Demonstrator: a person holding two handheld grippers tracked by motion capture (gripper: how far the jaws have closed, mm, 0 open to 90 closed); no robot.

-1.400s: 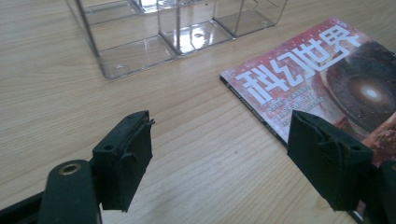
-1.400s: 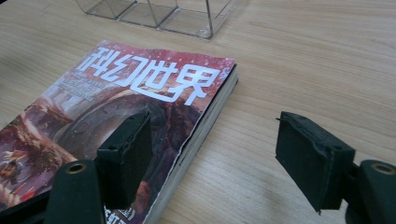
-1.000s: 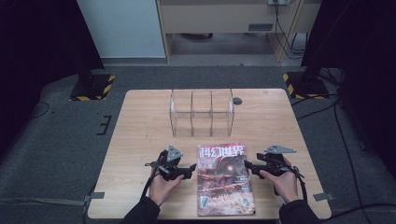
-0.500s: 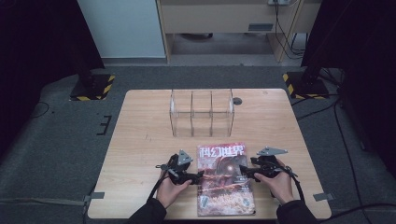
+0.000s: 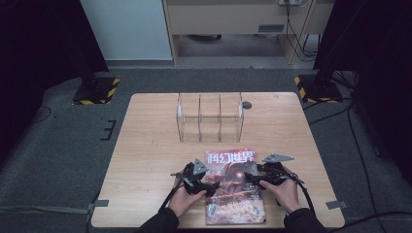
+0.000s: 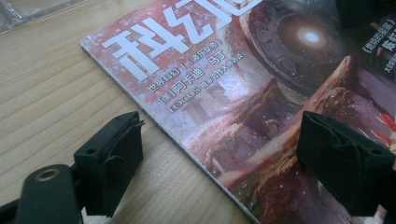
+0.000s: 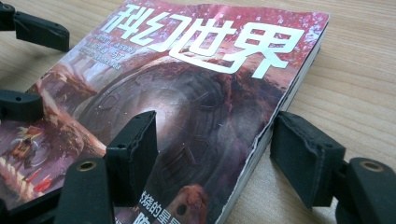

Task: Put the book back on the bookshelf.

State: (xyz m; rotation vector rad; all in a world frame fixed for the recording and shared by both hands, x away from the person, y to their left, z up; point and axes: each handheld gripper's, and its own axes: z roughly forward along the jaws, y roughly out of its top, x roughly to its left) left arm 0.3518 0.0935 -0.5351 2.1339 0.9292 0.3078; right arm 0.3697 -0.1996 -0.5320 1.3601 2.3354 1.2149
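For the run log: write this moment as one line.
left claw: open, straddling magazine left edge | right claw: open, straddling right edge | magazine: flat on table

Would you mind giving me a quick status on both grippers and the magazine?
Left gripper open, straddling magazine's left edge. Right gripper open, straddling its right edge. Magazine flat on table, ungripped. Clear rack stands beyond, apart.

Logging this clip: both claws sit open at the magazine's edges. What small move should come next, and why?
Probably close both claws. The left claw straddles one edge of the magazine, the right claw the opposite edge, each open with one jaw over the cover and one off on the table. The magazine lies flat, ungripped.
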